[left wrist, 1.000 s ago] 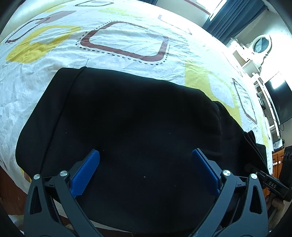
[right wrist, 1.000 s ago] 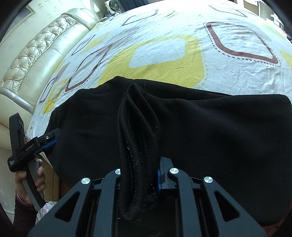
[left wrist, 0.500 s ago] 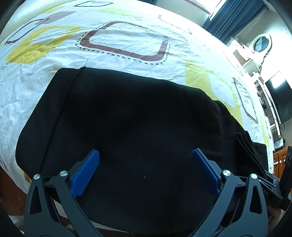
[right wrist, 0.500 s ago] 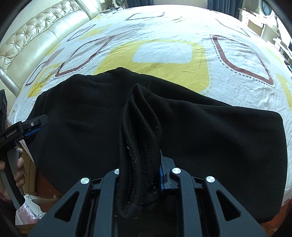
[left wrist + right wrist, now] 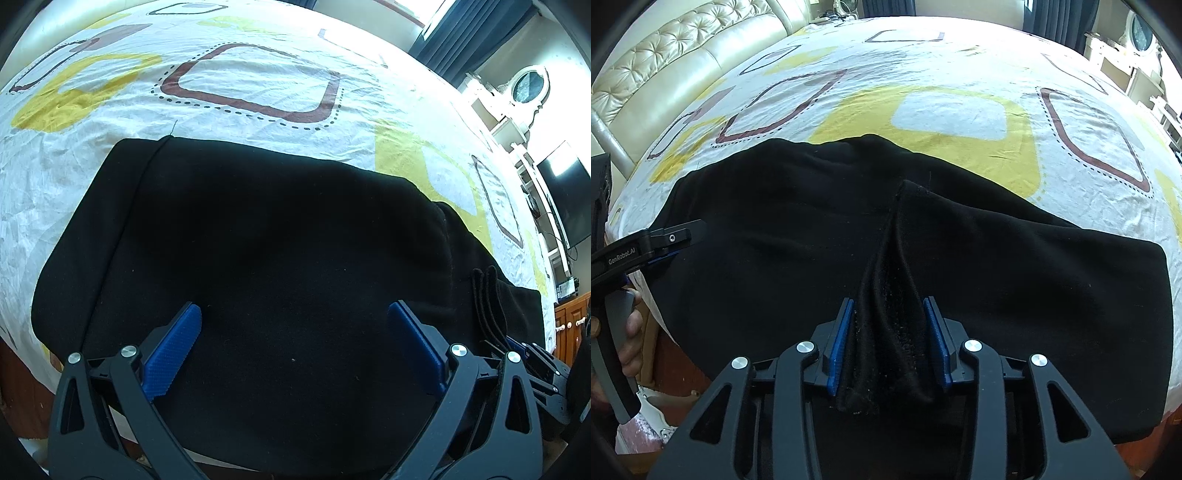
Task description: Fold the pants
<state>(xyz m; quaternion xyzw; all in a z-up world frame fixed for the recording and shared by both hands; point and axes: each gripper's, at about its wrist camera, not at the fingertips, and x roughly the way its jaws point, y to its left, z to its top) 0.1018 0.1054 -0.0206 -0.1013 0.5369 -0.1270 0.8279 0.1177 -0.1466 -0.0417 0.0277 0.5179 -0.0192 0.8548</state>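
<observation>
Since earlier: right hand-held gripper (image 5: 888, 341) opening, pants (image 5: 997, 280) fold between pads; left hand-held gripper (image 5: 293, 345) wide, empty.

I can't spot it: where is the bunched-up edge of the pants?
In the right wrist view, the bunched edge stands between the opening right tool, low centre, above the flat pants.

Pants (image 5: 280, 258): plain black, no pattern. Bed sheet (image 5: 258, 81): white, printed with yellow blocks and maroon rounded-square outlines edged by black dotted lines. Left hand-held gripper (image 5: 295, 350): black frame, blue textured pads, silver screws. Right hand-held gripper (image 5: 888, 339): black frame, blue pads. Headboard (image 5: 676, 62): cream, tufted. Curtains (image 5: 465, 40): dark blue.
</observation>
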